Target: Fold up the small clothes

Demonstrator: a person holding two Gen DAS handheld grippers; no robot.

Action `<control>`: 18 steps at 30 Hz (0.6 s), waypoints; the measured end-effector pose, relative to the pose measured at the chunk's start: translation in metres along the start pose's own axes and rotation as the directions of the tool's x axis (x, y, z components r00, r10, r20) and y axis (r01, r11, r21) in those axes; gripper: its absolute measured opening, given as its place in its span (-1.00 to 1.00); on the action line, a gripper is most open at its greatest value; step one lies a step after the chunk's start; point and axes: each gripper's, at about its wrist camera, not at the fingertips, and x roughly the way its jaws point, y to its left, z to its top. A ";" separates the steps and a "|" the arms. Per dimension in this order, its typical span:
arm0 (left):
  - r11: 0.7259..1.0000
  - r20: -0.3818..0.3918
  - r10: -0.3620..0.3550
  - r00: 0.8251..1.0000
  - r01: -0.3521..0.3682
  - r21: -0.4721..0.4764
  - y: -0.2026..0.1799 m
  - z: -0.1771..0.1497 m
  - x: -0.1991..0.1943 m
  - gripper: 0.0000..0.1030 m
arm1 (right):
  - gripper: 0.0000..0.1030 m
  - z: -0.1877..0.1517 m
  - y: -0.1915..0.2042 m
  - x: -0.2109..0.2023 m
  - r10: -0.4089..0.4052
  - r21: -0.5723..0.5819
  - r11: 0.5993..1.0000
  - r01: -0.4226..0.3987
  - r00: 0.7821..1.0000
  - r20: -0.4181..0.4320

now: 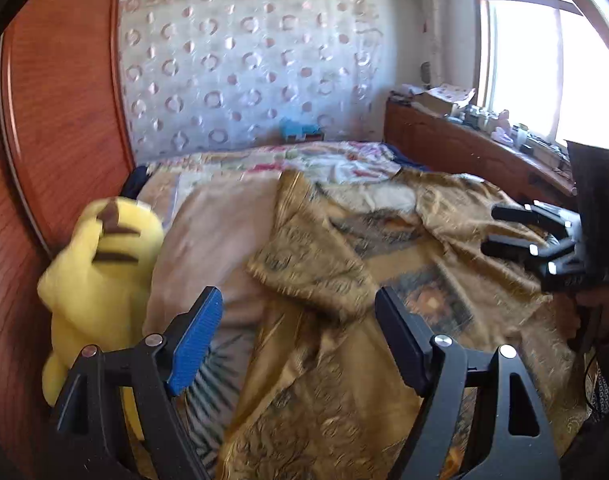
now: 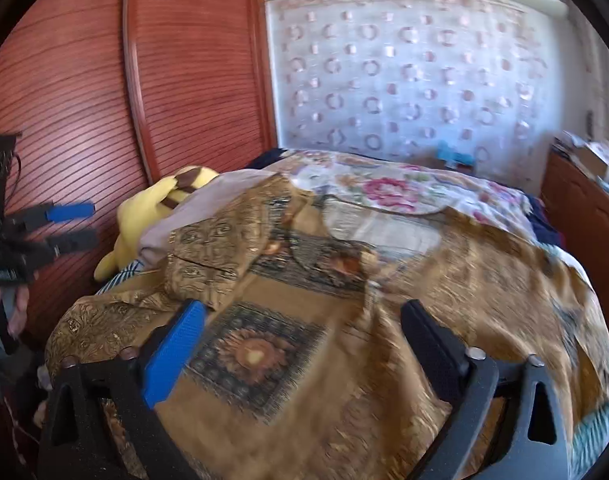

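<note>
The left tool (image 1: 298,338) stands with its jaws spread and nothing between them, hanging just above the near part of a gold patterned garment (image 1: 336,280) that lies on the bed (image 1: 208,248). The right tool (image 2: 302,346) is likewise spread wide and empty over the same garment (image 2: 304,320), above its sunflower-like print. Judging by how the cloth lies, one fold looks done: on the left side a flap is turned over onto the body of the garment, its fringed edge on top. The rest is spread out but wrinkled, so I judge the task to be early to midway, with the opposite side and the final halving not yet made. Beyond the garment lie a floral bedspread (image 2: 388,192) and a yellow plush toy (image 1: 104,264) against the red wooden wardrobe (image 1: 64,120). Both views are blurred, so seams, sleeves and collar are hard to make out; what kind of garment it is I cannot tell. Its near hem is cut off by the lower frame edge and by the tools themselves.
</note>
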 end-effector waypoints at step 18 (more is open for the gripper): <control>0.990 -0.061 0.045 0.997 -0.052 -0.129 0.043 -0.061 -0.003 0.54 | 0.20 0.055 0.085 0.170 0.172 -0.122 0.971 -0.206 0.954 -0.244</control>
